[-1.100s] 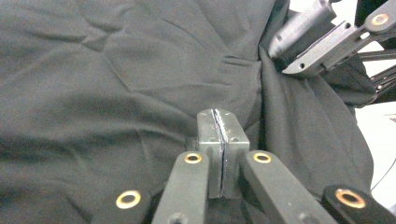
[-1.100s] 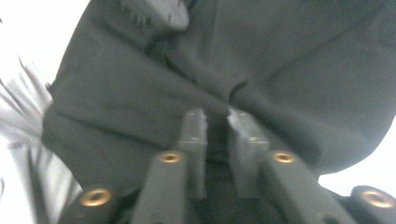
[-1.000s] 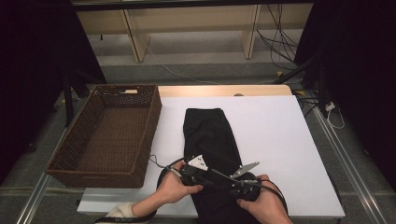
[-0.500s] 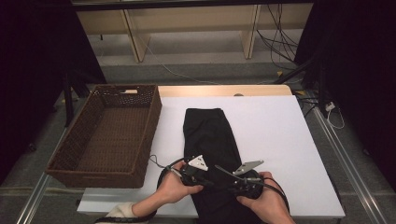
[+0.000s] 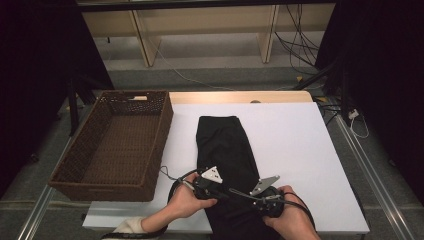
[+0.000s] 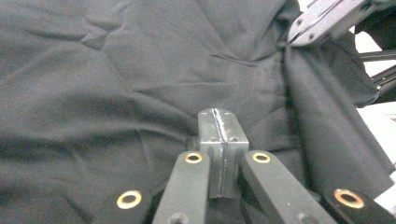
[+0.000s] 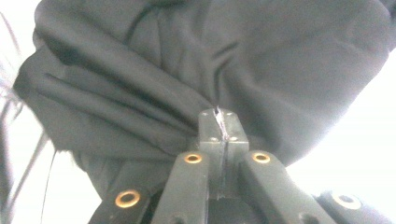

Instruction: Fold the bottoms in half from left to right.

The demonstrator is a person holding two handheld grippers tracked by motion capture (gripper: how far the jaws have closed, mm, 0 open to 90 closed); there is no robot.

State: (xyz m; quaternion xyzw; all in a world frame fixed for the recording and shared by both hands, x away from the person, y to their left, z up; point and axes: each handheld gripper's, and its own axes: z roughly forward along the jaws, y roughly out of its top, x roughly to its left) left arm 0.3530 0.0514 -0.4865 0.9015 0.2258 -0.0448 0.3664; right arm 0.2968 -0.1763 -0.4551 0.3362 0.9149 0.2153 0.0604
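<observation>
Both my claws, left gripper [image 5: 200, 186] & right gripper [image 5: 257, 200], pinched on the folded black cloth garment [image 5: 225, 150] at desk's near edge, prob halfway, empty brown wicker basket [image 5: 150, 145] w/ nothing in yet.

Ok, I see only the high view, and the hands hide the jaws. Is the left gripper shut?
Observer: Yes. The left gripper is shut, with its tips against the cloth.
Operator: And the right one?
Observer: The right gripper has just closed. Cloth folds run into its tips, so it seems to pinch the cloth.
</observation>
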